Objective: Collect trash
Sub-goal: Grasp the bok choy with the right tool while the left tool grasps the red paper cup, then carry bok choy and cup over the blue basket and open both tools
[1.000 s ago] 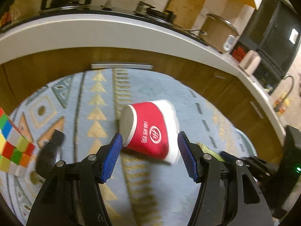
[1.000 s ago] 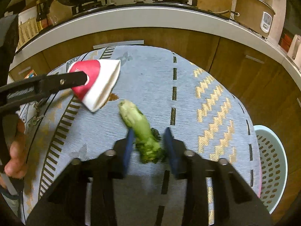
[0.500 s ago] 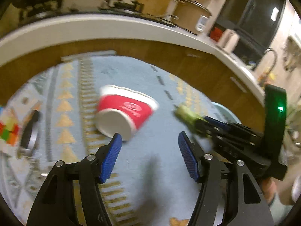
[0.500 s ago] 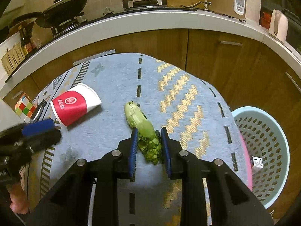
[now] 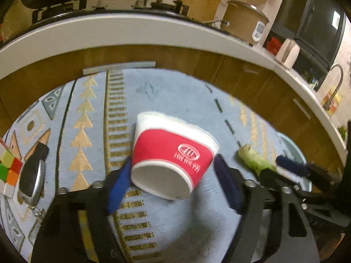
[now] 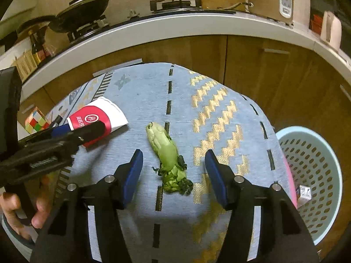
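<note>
A red and white paper cup (image 5: 173, 155) lies on its side on the blue patterned rug (image 5: 171, 92), base toward me. My left gripper (image 5: 173, 182) is open with the cup's base between its blue pads. The cup also shows in the right wrist view (image 6: 96, 120), with the left gripper (image 6: 74, 131) around it. A green vegetable stalk (image 6: 166, 153) lies on the rug between the open fingers of my right gripper (image 6: 173, 173), not touched. The stalk also shows in the left wrist view (image 5: 252, 160).
A light blue perforated basket (image 6: 313, 175) stands at the rug's right edge with a small wrapper inside. A Rubik's cube (image 5: 8, 171) and a car key (image 5: 33, 175) lie at the left. Wooden cabinets (image 6: 252, 65) and a countertop curve behind.
My right gripper has opened and let go of the vegetable stalk, which lies on the rug. My left gripper has moved in around the cup.
</note>
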### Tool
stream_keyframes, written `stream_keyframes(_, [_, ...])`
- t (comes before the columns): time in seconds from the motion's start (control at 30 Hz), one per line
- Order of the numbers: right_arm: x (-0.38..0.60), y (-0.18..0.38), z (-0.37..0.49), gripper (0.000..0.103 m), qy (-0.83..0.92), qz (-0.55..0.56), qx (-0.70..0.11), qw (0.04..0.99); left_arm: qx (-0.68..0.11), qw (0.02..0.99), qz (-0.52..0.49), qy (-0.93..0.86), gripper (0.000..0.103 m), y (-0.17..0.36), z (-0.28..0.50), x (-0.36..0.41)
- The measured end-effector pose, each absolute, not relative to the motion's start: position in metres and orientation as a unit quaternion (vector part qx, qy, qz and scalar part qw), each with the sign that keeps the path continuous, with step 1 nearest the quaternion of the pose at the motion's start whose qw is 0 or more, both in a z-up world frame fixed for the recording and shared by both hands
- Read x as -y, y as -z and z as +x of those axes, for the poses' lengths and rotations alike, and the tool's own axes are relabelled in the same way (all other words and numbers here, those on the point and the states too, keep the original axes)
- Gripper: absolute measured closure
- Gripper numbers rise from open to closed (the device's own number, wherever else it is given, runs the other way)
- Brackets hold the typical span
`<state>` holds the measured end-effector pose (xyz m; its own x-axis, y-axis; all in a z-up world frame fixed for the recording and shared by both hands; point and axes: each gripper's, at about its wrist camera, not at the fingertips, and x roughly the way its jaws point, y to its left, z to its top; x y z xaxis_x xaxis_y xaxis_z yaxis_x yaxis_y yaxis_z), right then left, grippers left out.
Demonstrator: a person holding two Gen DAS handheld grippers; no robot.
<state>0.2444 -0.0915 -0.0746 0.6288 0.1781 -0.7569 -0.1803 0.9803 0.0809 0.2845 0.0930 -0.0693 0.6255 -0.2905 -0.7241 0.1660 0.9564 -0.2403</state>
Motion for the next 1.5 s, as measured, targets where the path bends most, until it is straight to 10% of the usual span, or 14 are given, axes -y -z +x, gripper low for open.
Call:
stream_keyframes(0.23, [0.077, 0.084, 0.258, 0.049, -0.095, -0.035, -0.439, 0.893, -0.378, 0.919, -0.048, 0.096, 0.038, 0.062, 0.273, -0.089])
stream_keyframes(0.47, [0.069, 0.084, 0.253, 0.085, -0.102, -0.059, -0.435, 0.892, -0.359, 0.927, -0.041, 0.098, 0.038, 0.056, 0.266, -0.088])
stream_keyframes(1.5, [0.295, 0.022, 0.176, 0.086, 0.058, 0.072, -0.362, 0.928, -0.334, 0.904, 0.028, 0.263, 0.038, 0.002, 0.215, 0.136])
